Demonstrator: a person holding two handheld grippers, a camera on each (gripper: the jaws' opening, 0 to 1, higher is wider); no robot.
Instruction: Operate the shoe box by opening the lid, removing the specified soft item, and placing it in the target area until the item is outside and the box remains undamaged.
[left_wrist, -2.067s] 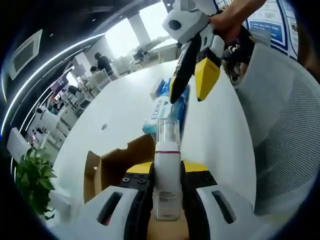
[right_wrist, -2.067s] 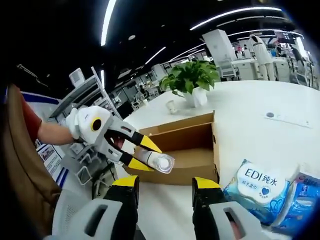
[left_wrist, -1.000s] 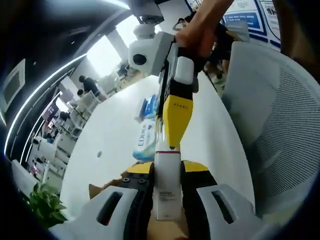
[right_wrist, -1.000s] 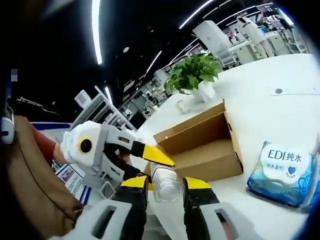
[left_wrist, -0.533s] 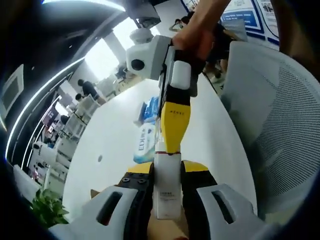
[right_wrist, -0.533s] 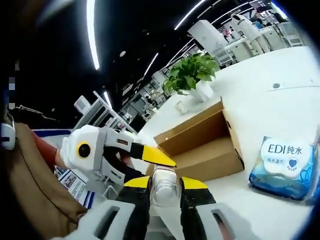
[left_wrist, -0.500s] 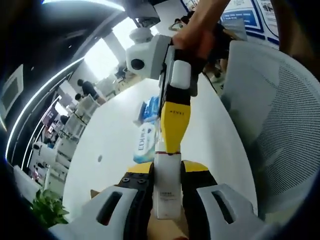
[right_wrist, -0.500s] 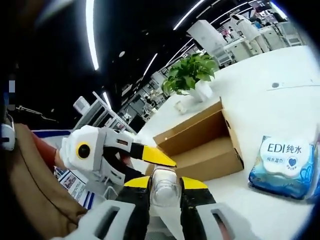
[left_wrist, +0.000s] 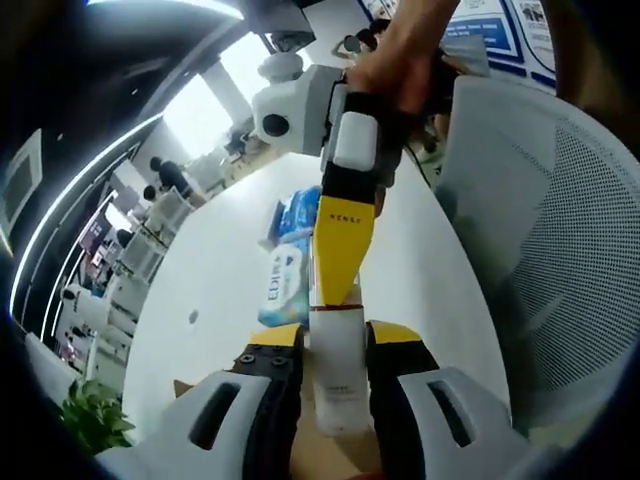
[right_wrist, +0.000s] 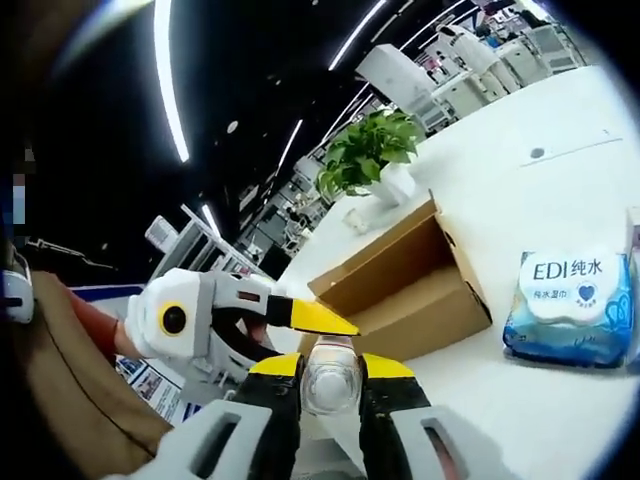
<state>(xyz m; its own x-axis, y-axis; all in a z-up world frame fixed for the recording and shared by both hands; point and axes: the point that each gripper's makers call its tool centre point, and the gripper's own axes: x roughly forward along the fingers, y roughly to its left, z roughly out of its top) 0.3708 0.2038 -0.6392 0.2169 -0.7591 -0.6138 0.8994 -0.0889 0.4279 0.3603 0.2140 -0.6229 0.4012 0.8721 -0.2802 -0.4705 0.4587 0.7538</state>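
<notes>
Gripping opposite ends of the bottle (left_wrist: 339, 375), the left claw (left_wrist: 335, 345) and right claw (right_wrist: 331, 368) pinched it.

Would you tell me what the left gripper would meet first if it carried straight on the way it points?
The right gripper, most likely: its yellow jaws sit directly ahead, closed on the far end of the bottle that the left gripper holds. The wipes pack lies beyond.

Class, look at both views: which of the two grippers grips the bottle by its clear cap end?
The right gripper. Its jaws close on the bottle's clear cap, while the left gripper clamps the white labelled body.
</notes>
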